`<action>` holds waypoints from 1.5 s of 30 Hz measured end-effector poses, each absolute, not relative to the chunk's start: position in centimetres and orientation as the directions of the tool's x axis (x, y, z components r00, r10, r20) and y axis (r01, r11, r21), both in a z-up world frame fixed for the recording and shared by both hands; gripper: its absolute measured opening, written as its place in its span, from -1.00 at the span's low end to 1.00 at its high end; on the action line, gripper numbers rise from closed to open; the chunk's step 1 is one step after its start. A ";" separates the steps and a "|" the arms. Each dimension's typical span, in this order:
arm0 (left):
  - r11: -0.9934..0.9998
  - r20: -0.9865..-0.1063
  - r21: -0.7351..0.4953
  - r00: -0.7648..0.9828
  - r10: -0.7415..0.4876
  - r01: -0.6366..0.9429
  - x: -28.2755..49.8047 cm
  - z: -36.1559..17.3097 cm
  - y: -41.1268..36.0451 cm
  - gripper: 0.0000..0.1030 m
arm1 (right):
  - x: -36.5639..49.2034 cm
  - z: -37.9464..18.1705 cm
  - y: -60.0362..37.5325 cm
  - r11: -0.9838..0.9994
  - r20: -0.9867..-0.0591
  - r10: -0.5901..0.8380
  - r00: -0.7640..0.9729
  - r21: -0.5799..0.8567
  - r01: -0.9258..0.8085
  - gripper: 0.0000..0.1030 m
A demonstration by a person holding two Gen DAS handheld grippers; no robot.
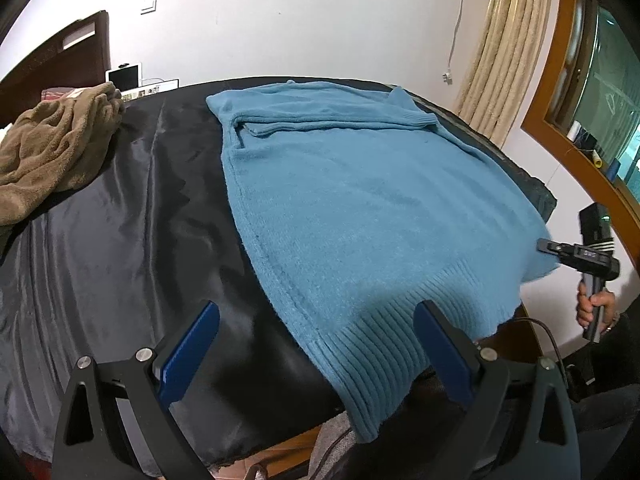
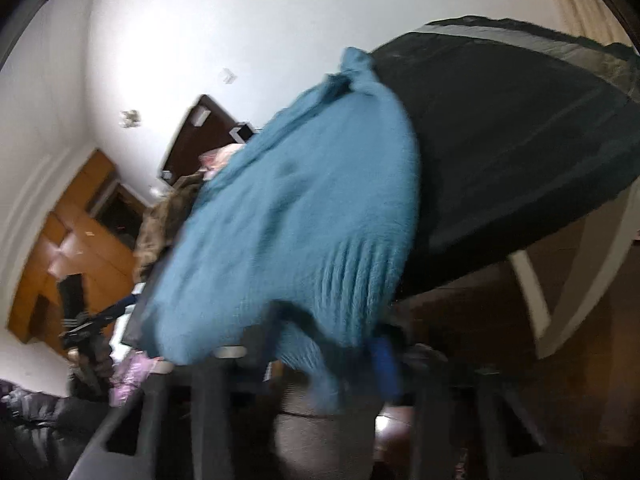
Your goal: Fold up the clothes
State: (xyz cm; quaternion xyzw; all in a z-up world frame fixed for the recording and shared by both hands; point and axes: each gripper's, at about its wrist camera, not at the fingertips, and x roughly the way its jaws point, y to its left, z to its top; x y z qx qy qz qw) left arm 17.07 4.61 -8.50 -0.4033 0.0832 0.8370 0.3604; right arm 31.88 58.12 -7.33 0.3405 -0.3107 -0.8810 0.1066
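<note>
On the tabletop (image 1: pixel 120 216), draped in black satin cloth, a blue sweater (image 1: pixel 360 200) lies mostly flat, its collar end far from the left camera and a sleeve folded across the chest. Its ribbed hem (image 1: pixel 384 352) hangs over the near edge. The left gripper (image 1: pixel 316 344) hovers at that edge with its blue-padded fingers (image 1: pixel 188 356) spread wide; one sits over bare black cloth, the other over the ribbed hem, and neither visibly pinches fabric, so this gripper is released and holds nothing. At the sweater's right hem corner, the right gripper (image 1: pixel 546 246) reaches in from the side, gripped by the person's hand (image 1: pixel 596 306); from the left camera its tip meets the sweater's edge, which looks lifted and blurred there. The right wrist view is tilted and smeared: the sweater (image 2: pixel 304 216) fills the middle, its hem corner bunched right at the fingers (image 2: pixel 386 364), of which only one blue pad shows clearly. Fabric drapes over and between them, but whether they are clenched on it I cannot tell. A brown fleece heap (image 1: pixel 56 148) sits at the tabletop's far left corner, well apart from the sweater. Beige curtains (image 1: pixel 508 52) hang beyond the far right corner.
</note>
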 end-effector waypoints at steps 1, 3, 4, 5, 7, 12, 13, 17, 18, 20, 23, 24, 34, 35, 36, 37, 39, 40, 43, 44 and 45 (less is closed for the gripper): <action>-0.727 -0.734 -0.153 -0.416 0.537 -0.669 17.0 -8.5 4.6 0.93 | 31.9 -7.0 57.9 -0.785 -0.520 -0.403 -0.753 0.619 -0.007 -0.60; -0.724 -0.731 -0.156 -0.415 0.542 -0.672 17.0 -8.5 4.6 0.93 | 32.0 -5.8 57.2 -0.794 -0.490 -0.406 -0.772 0.608 0.032 -0.62; -0.722 -0.730 -0.153 -0.416 0.543 -0.674 17.1 -8.5 4.6 0.93 | 32.1 -5.2 56.9 -0.800 -0.480 -0.402 -0.780 0.598 0.045 -0.62; -0.720 -0.730 -0.148 -0.417 0.542 -0.678 17.1 -8.5 4.6 0.93 | 31.9 -4.6 56.5 -0.809 -0.474 -0.397 -0.786 0.585 0.056 -0.62; -0.716 -0.730 -0.137 -0.419 0.540 -0.685 17.2 -8.5 4.5 0.93 | 31.3 -3.7 55.9 -0.822 -0.466 -0.392 -0.793 0.565 0.075 -0.63; -0.701 -0.727 -0.146 -0.405 0.554 -0.698 17.5 -8.4 3.1 0.93 | 30.5 -2.6 55.3 -0.799 -0.419 -0.419 -0.805 0.592 0.108 -0.64; -0.694 -0.727 -0.169 -0.387 0.568 -0.700 17.5 -8.4 2.7 0.93 | 30.5 -2.2 55.3 -0.789 -0.400 -0.427 -0.811 0.602 0.119 -0.64; -0.643 -0.717 -0.278 -0.291 0.633 -0.714 18.3 -8.6 1.6 0.93 | 30.2 -0.5 55.3 -0.793 -0.371 -0.428 -0.824 0.591 0.146 -0.64; -0.628 -0.717 -0.303 -0.263 0.646 -0.717 18.5 -8.8 1.5 0.93 | 30.1 -0.3 54.9 -0.808 -0.385 -0.420 -0.822 0.571 0.146 -0.64; -0.611 -0.721 -0.333 -0.224 0.656 -0.718 18.8 -9.3 1.8 0.90 | 29.8 -0.4 54.8 -0.819 -0.409 -0.415 -0.813 0.558 0.137 -0.64; -0.604 -0.727 -0.370 -0.186 0.661 -0.706 18.5 -10.0 2.7 0.80 | 29.6 -1.0 55.1 -0.823 -0.432 -0.400 -0.809 0.558 0.109 -0.64; -0.603 -0.727 -0.383 -0.174 0.664 -0.700 18.2 -10.2 3.1 0.77 | 29.6 -1.2 55.2 -0.822 -0.433 -0.396 -0.810 0.561 0.102 -0.64; -0.620 -0.737 -0.454 -0.122 0.665 -0.640 16.3 -11.1 5.1 0.04 | 30.5 -2.0 56.0 -0.824 -0.443 -0.366 -0.818 0.563 0.064 -0.64; -0.627 -0.740 -0.456 -0.123 0.662 -0.631 16.1 -11.2 5.0 -0.16 | 30.4 -2.2 56.1 -0.824 -0.446 -0.365 -0.817 0.563 0.061 -0.64; -0.634 -0.743 -0.458 -0.124 0.658 -0.623 16.0 -11.2 4.9 -0.40 | 30.3 -2.3 56.1 -0.825 -0.450 -0.365 -0.815 0.562 0.059 -0.64; -0.641 -0.745 -0.460 -0.125 0.655 -0.614 15.8 -11.3 4.8 -0.52 | 30.2 -2.4 56.2 -0.825 -0.454 -0.365 -0.813 0.562 0.057 -0.64; -0.655 -0.751 -0.463 -0.128 0.648 -0.597 15.4 -11.5 4.7 -0.63 | 29.9 -2.7 56.2 -0.826 -0.463 -0.366 -0.807 0.561 0.053 -0.64; -0.662 -0.754 -0.465 -0.129 0.644 -0.588 15.2 -11.6 4.6 -0.63 | 29.8 -2.8 56.3 -0.827 -0.468 -0.366 -0.804 0.560 0.050 -0.64; -0.666 -0.760 -0.456 -0.132 0.637 -0.590 15.1 -11.6 4.9 -0.63 | 29.4 -3.4 56.4 -0.833 -0.499 -0.360 -0.788 0.553 0.030 -0.64; -0.669 -0.763 -0.451 -0.135 0.633 -0.591 15.1 -11.5 5.0 -0.63 | 29.3 -3.5 56.4 -0.837 -0.509 -0.356 -0.784 0.546 0.025 -0.63; -0.671 -0.765 -0.446 -0.137 0.629 -0.593 15.1 -11.5 5.2 -0.62 | 29.2 -3.5 56.3 -0.843 -0.517 -0.348 -0.782 0.538 0.019 -0.63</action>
